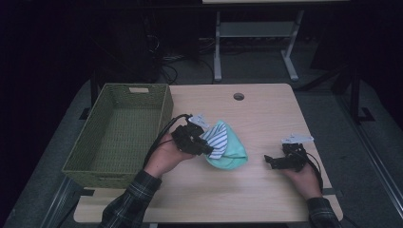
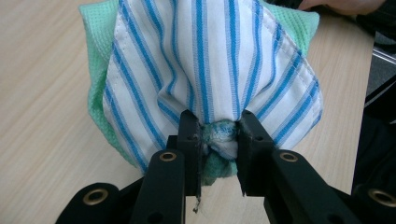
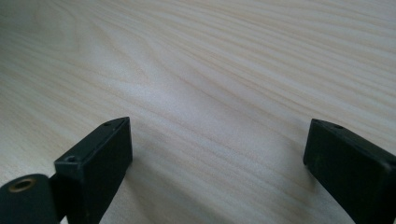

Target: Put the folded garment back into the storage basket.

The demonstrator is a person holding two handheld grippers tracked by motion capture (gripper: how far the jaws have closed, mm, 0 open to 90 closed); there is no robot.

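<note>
A light wooden table (image 1: 266, 199) with a pale grain fills the middle of the high view, and a small round cable hole (image 1: 238, 96) sits near its far edge. On the table's left end rests a green woven rectangular basket (image 1: 164, 110), open at the top, one short wall showing a handle slot. Beyond the table, on the dark grey floor (image 1: 256, 66), stands a white metal frame (image 1: 217, 52) beside loose black cables (image 1: 168, 71).
</note>
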